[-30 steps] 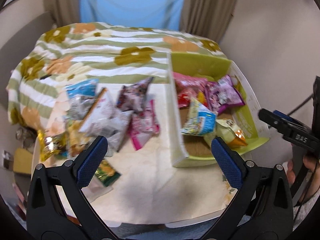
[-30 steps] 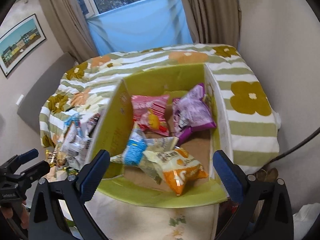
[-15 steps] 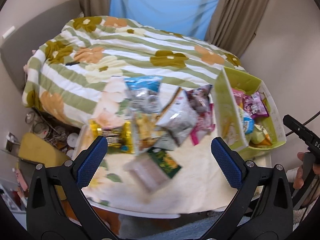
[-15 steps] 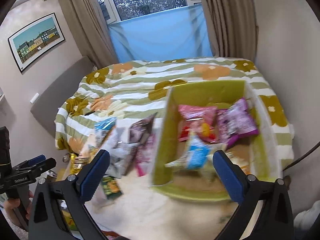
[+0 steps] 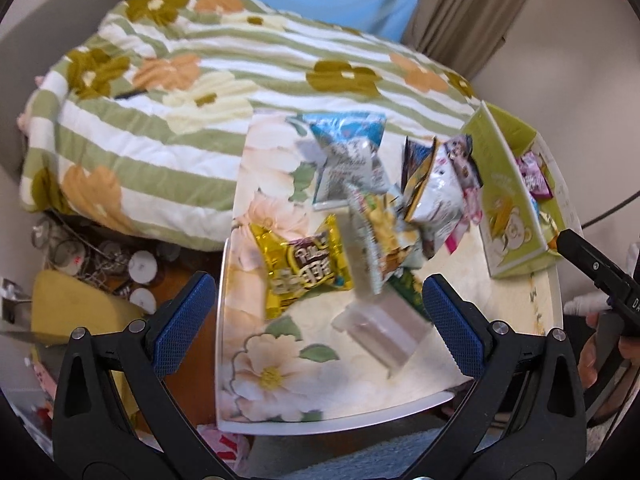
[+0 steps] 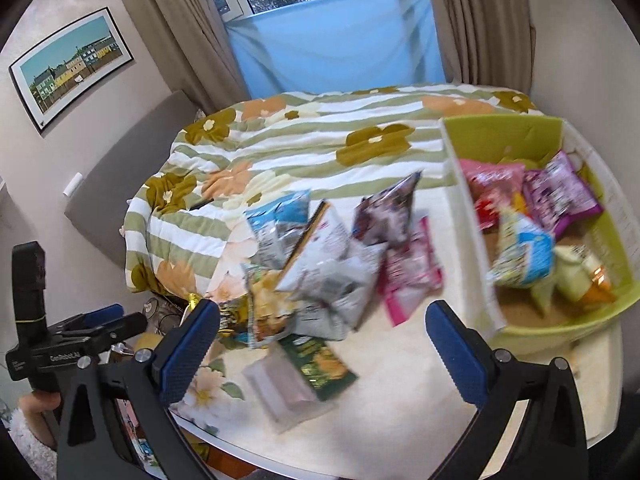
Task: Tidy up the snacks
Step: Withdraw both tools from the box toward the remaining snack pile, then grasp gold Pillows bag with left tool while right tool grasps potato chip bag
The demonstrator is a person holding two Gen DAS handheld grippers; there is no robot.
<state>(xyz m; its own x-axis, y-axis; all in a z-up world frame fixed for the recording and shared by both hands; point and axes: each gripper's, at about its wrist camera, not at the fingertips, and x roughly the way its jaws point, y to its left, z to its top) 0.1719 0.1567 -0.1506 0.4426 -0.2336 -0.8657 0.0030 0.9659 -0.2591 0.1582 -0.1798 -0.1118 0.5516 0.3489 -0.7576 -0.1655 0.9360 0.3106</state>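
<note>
A pile of snack bags lies on the white floral table [image 5: 280, 360]: a yellow bag [image 5: 304, 268], a blue-white bag [image 5: 348, 160], a white bag [image 5: 440, 192], a clear pale packet [image 5: 384, 332]. A green box [image 6: 532, 320] at the right holds pink, purple and blue bags [image 6: 560, 196]. My left gripper [image 5: 316, 312] is open and empty, above the table's near left part. My right gripper [image 6: 320, 344] is open and empty, above the dark green packet [image 6: 320, 364]. Each gripper shows at the edge of the other's view.
A bed with a green striped floral quilt [image 6: 300, 144] lies behind the table. Clutter and a yellow object [image 5: 76, 312] lie on the floor left of the table. Curtains and a blue window cover [image 6: 336, 40] stand at the back.
Both grippers have swung left, away from the green box and towards the snack pile. Both stay open and empty.
</note>
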